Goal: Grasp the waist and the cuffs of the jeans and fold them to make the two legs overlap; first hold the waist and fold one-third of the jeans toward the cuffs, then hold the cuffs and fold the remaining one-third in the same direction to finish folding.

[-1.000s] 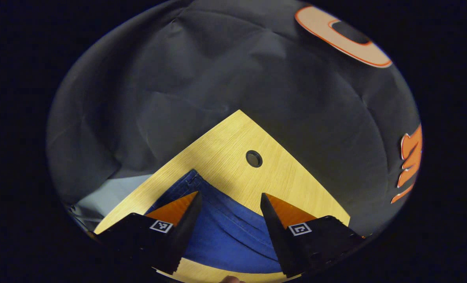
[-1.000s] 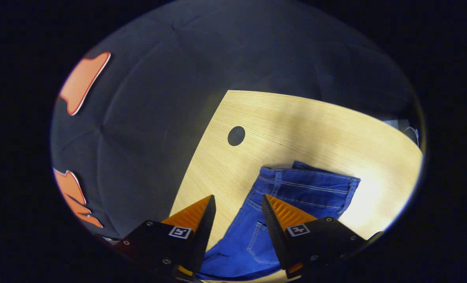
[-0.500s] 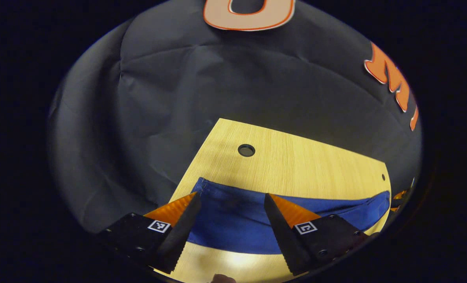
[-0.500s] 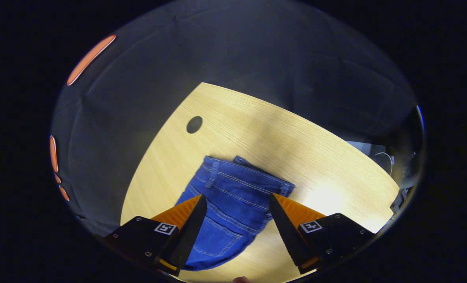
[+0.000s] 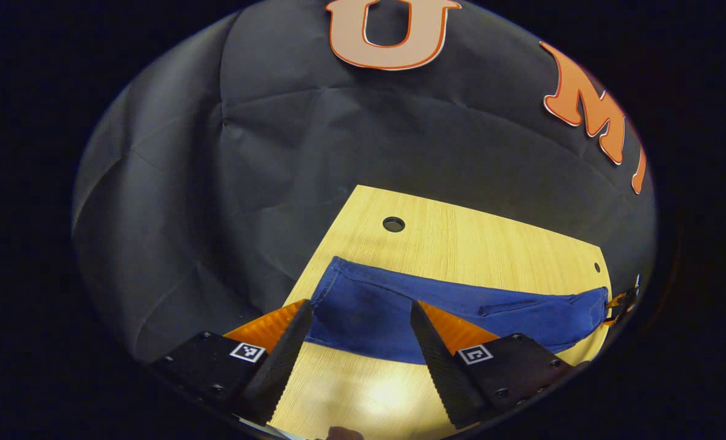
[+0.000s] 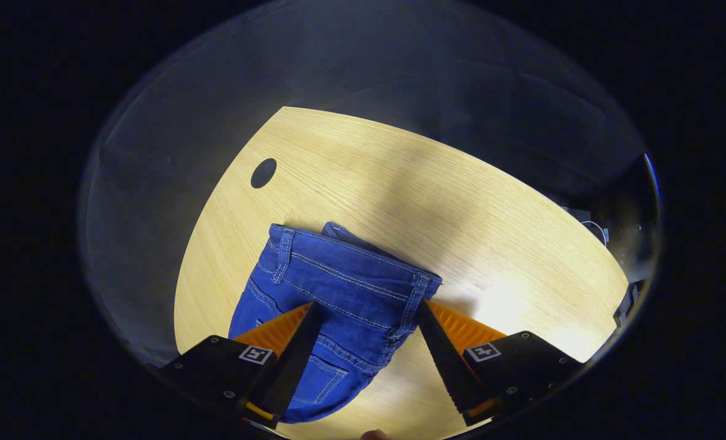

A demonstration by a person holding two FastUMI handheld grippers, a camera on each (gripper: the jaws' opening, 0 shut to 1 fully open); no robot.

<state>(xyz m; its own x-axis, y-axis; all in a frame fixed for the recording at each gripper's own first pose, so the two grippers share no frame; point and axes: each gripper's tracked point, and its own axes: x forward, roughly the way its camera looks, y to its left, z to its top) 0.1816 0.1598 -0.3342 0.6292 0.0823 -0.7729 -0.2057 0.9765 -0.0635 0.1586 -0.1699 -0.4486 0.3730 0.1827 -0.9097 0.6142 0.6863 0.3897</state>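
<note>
Two grippers hover over the table (image 5: 461, 244), each with its fingers spread wide and nothing between them. The left gripper (image 5: 360, 311) hangs above the cuff end of the jeans (image 5: 399, 308), which lie stretched across the wood. The right gripper (image 6: 368, 315) hangs above the waist end of the jeans (image 6: 338, 287), near a round hole (image 6: 263, 173) in the table.
</note>
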